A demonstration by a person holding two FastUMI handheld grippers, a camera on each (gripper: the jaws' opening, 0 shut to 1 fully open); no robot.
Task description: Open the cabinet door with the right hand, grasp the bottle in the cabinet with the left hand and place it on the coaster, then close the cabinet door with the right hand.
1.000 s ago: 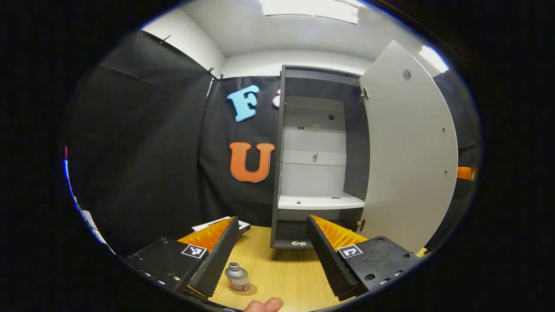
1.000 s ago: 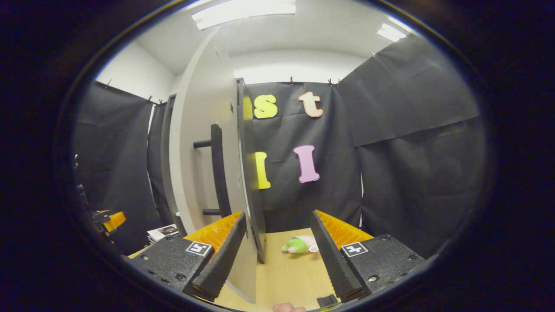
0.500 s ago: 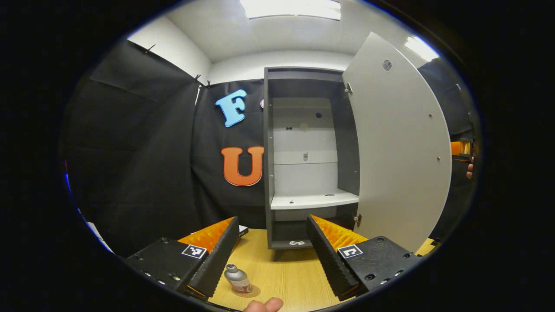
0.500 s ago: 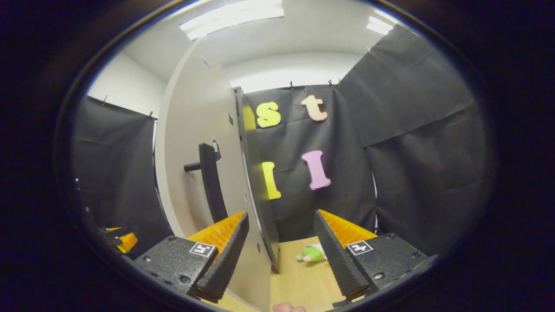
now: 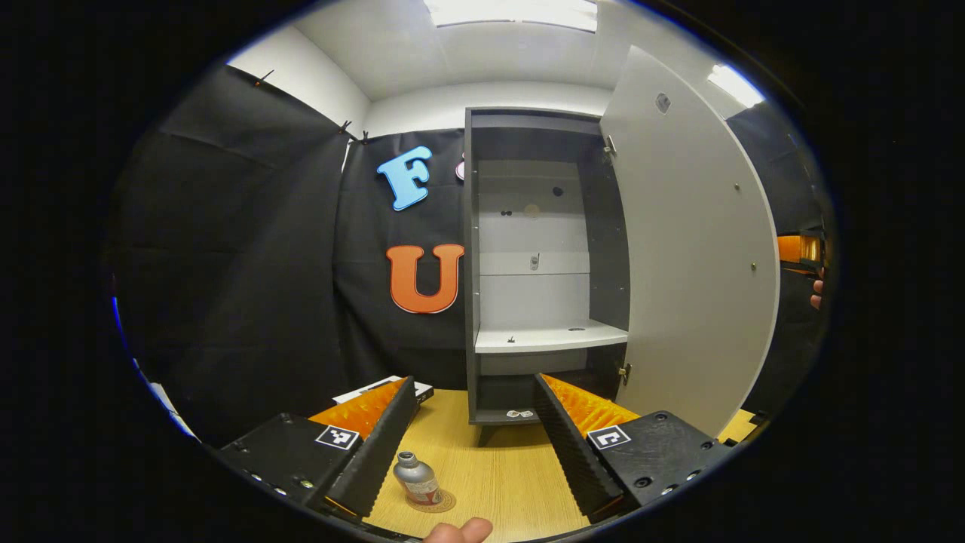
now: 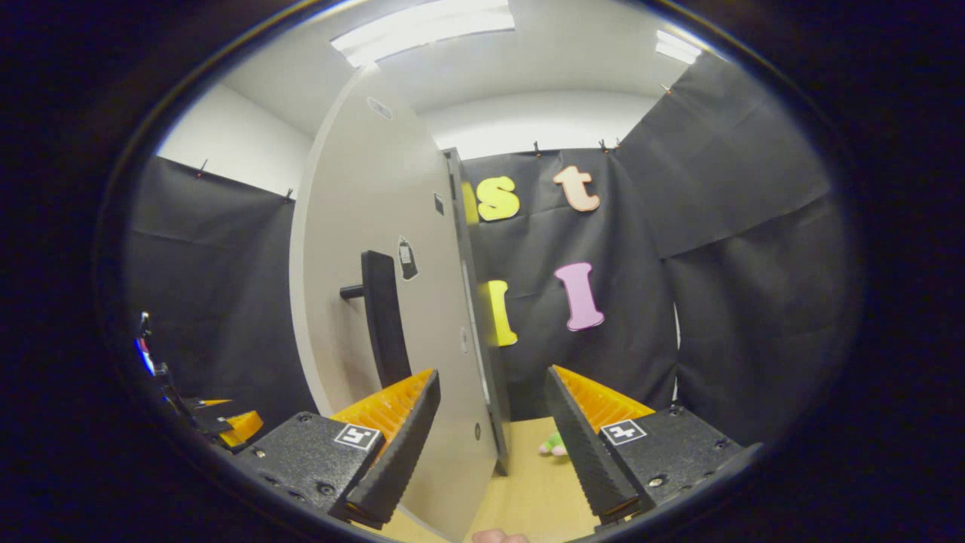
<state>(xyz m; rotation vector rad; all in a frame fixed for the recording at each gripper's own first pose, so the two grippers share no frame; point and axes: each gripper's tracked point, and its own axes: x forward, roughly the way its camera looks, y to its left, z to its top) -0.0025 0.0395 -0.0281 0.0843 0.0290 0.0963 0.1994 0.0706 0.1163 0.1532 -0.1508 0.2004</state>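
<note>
A: Where's the small silver metal bottle (image 5: 415, 478)?

B: Upright on the round brown coaster (image 5: 432, 501) on the pale wooden tabletop (image 5: 497, 475), at about 6 o'clock in the left gripper view; the left gripper (image 5: 467, 441) hangs spread and empty, its near finger just beside the bottle.

A: So only closing remains?

B: I'd judge so; the tall grey cabinet door (image 6: 392, 249) stands open, its black bar handle (image 6: 383, 317) at 9 o'clock from the right gripper (image 6: 494, 434), whose fingers are parted, the door's edge between them.

A: Risks?

B: A glancing push could slip off the edge; a drifting left gripper could topple the bottle.
</note>
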